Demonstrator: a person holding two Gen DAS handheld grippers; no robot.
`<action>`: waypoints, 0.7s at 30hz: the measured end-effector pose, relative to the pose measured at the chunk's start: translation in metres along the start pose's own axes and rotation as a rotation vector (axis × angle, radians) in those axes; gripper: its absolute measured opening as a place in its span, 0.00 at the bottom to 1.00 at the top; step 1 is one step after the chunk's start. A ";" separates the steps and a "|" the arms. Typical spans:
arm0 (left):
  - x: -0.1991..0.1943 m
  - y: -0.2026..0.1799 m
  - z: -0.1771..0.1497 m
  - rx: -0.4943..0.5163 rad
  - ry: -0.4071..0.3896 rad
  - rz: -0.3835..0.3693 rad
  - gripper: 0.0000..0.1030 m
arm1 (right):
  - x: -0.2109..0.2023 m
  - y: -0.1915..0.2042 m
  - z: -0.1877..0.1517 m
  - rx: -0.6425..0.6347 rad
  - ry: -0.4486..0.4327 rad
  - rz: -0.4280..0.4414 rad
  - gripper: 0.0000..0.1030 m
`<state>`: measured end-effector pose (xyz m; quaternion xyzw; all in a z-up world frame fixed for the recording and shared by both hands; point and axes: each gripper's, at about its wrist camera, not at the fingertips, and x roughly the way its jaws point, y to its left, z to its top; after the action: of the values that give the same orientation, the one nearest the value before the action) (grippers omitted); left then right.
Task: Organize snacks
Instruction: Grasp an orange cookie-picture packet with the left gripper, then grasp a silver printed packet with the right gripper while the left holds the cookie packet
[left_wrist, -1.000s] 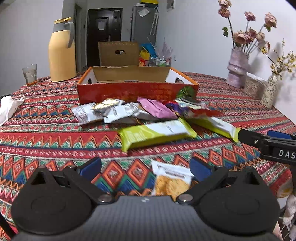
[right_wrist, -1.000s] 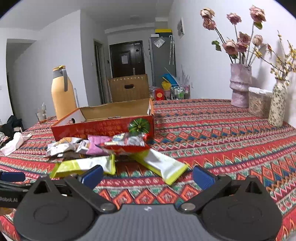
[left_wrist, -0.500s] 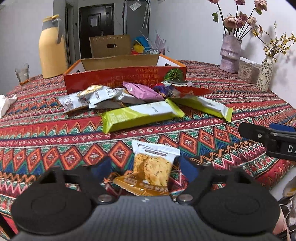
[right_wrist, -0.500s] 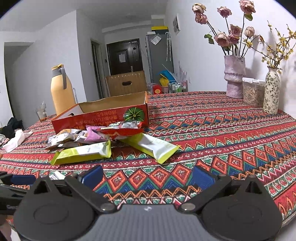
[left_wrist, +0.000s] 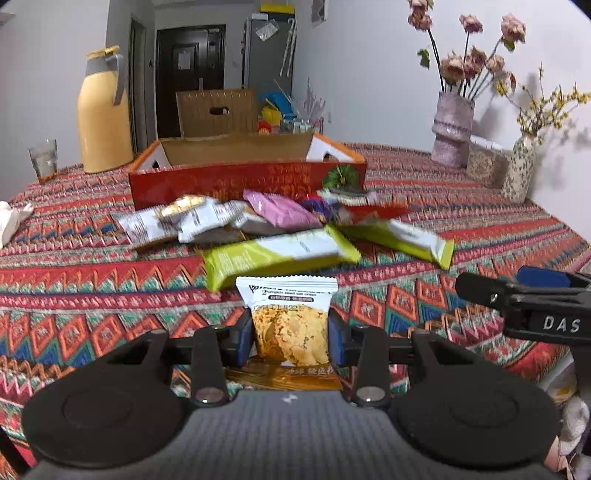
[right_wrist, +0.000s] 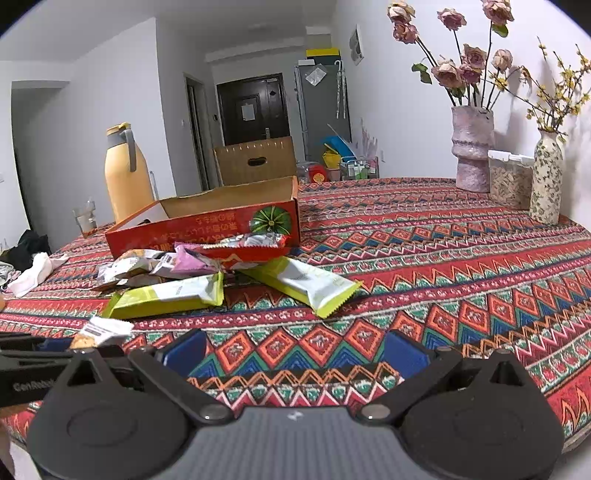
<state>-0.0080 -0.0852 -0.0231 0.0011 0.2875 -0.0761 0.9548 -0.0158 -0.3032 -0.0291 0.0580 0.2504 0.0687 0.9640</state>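
Near the counter (left_wrist: 110, 266) edge, left tongs (left_wrist: 290, 338) are pinching a cracker packet (left_wrist: 288, 314); right tongs (right_wrist: 293, 350) are hanging spread.

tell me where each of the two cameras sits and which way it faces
Left wrist view: sits on the left hand-held gripper, looking along its fingers across the table at the red box; its pads are shut on a cracker packet, and the right hand-held gripper's finger pokes in at the right edge.
Right wrist view: sits on the right hand-held gripper, open over bare tablecloth, facing the same way.
Shared: the box, yellow flask, green bars, pink vase.
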 end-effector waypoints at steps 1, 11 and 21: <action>-0.002 0.002 0.004 -0.004 -0.010 0.002 0.38 | 0.001 0.001 0.003 -0.004 -0.004 0.002 1.00; -0.003 0.026 0.052 -0.016 -0.071 0.029 0.38 | 0.028 0.021 0.049 -0.044 -0.032 0.035 1.00; 0.015 0.061 0.088 -0.057 -0.090 0.061 0.38 | 0.099 0.045 0.107 -0.051 0.040 0.033 1.00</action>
<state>0.0611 -0.0307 0.0392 -0.0210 0.2460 -0.0386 0.9683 0.1175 -0.2511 0.0238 0.0363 0.2667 0.0921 0.9587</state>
